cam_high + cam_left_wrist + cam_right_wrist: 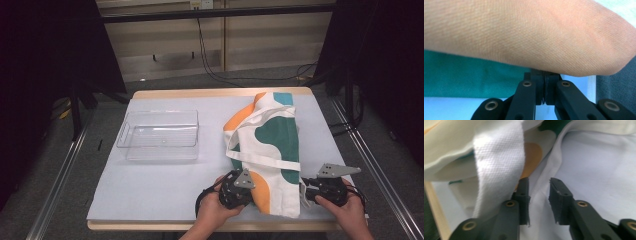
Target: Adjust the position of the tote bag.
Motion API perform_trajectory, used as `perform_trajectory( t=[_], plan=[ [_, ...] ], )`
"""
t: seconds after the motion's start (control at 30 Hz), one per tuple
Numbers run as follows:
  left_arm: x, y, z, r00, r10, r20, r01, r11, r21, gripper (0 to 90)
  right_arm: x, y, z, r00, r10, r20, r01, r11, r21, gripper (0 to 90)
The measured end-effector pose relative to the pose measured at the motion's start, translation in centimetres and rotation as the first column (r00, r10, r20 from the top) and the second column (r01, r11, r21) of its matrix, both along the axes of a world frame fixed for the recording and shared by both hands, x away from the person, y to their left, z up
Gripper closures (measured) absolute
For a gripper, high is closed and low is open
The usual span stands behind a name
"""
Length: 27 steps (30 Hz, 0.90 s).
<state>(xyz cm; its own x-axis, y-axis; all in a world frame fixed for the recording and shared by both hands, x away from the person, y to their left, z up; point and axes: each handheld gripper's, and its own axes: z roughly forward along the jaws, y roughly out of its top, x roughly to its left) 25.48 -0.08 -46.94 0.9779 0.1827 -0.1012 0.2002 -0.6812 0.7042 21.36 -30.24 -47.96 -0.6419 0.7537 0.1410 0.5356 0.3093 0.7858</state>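
The long white, green and orange cloth bag (pixel 267 150) lies between both grippers: left fingers (pixel 545 86) pinch its edge, right fingers (pixel 560 197) gape narrowly beside it.

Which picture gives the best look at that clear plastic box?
The high view: the clear plastic box sits whole on the table's left half, empty, apart from the patterned apron. The two gripper views look at cloth close up.

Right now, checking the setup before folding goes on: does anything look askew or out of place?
The cloth lies crumpled and skewed, its near edge overhanging the table front, a white strap trailing loose across it. The clear tray sits square.
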Motion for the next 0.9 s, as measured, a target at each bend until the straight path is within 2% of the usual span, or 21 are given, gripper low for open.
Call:
perform_trajectory(
  t=[0.03,0.07,0.1,0.2,0.23,0.27,0.3,0.33,0.4,0.43,0.47,0.53,0.57,0.6,0.67,0.7,0.73,0.8,0.83,0.87,0.9],
  plan=[
    [0.2,0.2,0.1,1.0,0.001,0.005,-0.001,0.9999,0.011,89.3,0.0,0.1,-0.1,1.0,0.008,0.002,-0.008,1.0,-0.001,71.4],
    [0.2,0.4,0.2,0.9999,0.014,0.003,-0.014,0.9999,0.008,89.3,0.0,0.3,-0.1,0.9999,0.013,0.0,-0.013,1.0,-0.01,71.1],
    [0.3,0.7,0.1,0.9998,0.018,0.009,-0.018,0.9997,-0.017,89.3,0.0,0.5,-0.1,0.9997,0.022,-0.001,-0.022,1.0,-0.019,70.8],
    [0.5,1.6,0.4,0.9996,0.024,0.015,-0.024,0.9997,-0.003,89.4,0.2,1.3,-0.3,0.9988,0.049,-0.003,-0.049,0.998,-0.036,70.2],
    [0.6,1.9,0.4,0.9993,0.037,0.007,-0.037,0.9992,-0.013,89.5,0.3,1.4,-0.3,0.9988,0.048,-0.002,-0.048,0.998,-0.042,68.5],
    [0.8,2.2,0.4,0.9991,0.042,0.006,-0.042,0.9989,-0.021,89.5,0.3,1.4,-0.3,0.9992,0.04,0.002,-0.04,0.998,-0.044,65.6],
    [0.9,2.5,0.6,0.9991,0.043,0.006,-0.043,0.9991,0.006,89.5,0.4,1.4,-0.3,0.9996,0.029,0.005,-0.029,0.999,-0.041,62.3],
    [0.9,2.8,0.4,0.998,0.063,-0.006,-0.063,0.9977,-0.026,89.6,0.4,1.2,-0.2,0.9997,0.019,0.015,-0.018,0.999,-0.043,58.4],
    [1.2,3.3,0.4,0.9974,0.071,-0.014,-0.071,0.9971,-0.026,89.7,0.4,0.7,0.0,0.9992,-0.023,0.032,0.024,0.999,-0.043,50.1],
    [1.4,3.7,0.5,0.9977,0.066,-0.015,-0.066,0.9978,-0.005,89.7,0.4,0.4,0.1,0.9984,-0.043,0.037,0.045,0.998,-0.042,44.5],
    [1.4,3.9,0.5,0.9961,0.086,-0.022,-0.086,0.9961,-0.017,89.7,0.4,0.0,0.2,0.9972,-0.061,0.042,0.063,0.997,-0.04,41.7],
    [1.7,4.3,0.5,0.9964,0.084,-0.011,-0.084,0.9964,-0.01,89.7,0.4,-0.5,0.3,0.9957,-0.079,0.049,0.081,0.996,-0.039,40.7],
    [1.7,4.5,0.4,0.9954,0.094,-0.016,-0.094,0.9953,-0.02,89.7,0.4,-0.6,0.3,0.9946,-0.089,0.053,0.091,0.995,-0.041,38.5],
    [1.7,4.7,0.4,0.9938,0.11,-0.018,-0.11,0.9938,-0.016,89.7,0.4,-0.8,0.3,0.9936,-0.095,0.061,0.098,0.994,-0.044,37.6],
    [2.0,5.3,0.6,0.9938,0.109,-0.017,-0.109,0.994,0.004,89.7,0.5,-1.0,0.4,0.9931,-0.1,0.062,0.102,0.994,-0.04,37.3],
    [2.0,5.4,0.4,0.9907,0.133,-0.029,-0.134,0.9904,-0.033,89.7,0.5,-1.0,0.4,0.9929,-0.102,0.062,0.104,0.994,-0.036,36.3],
    [2.1,5.7,0.5,0.989,0.145,-0.032,-0.145,0.9892,-0.018,89.7,0.5,-1.0,0.4,0.9925,-0.104,0.065,0.106,0.994,-0.036,36.1],
    [2.3,6.0,0.4,0.9863,0.16,-0.042,-0.161,0.9864,-0.031,89.7,0.6,-0.9,0.4,0.9917,-0.107,0.072,0.11,0.993,-0.036,36.1],
    [2.4,6.2,0.3,0.9871,0.155,-0.041,-0.156,0.9869,-0.039,89.7,0.6,-0.9,0.4,0.9913,-0.109,0.073,0.112,0.993,-0.037,36.1],
    [2.5,6.4,0.3,0.9865,0.158,-0.043,-0.159,0.987,-0.022,89.7,0.6,-0.8,0.5,0.9911,-0.109,0.077,0.112,0.993,-0.037,36.1],
    [2.5,6.5,0.2,0.9847,0.168,-0.047,-0.169,0.9848,-0.038,89.7,0.7,-0.8,0.5,0.9905,-0.111,0.082,0.114,0.993,-0.038,36.0]
  ],
)
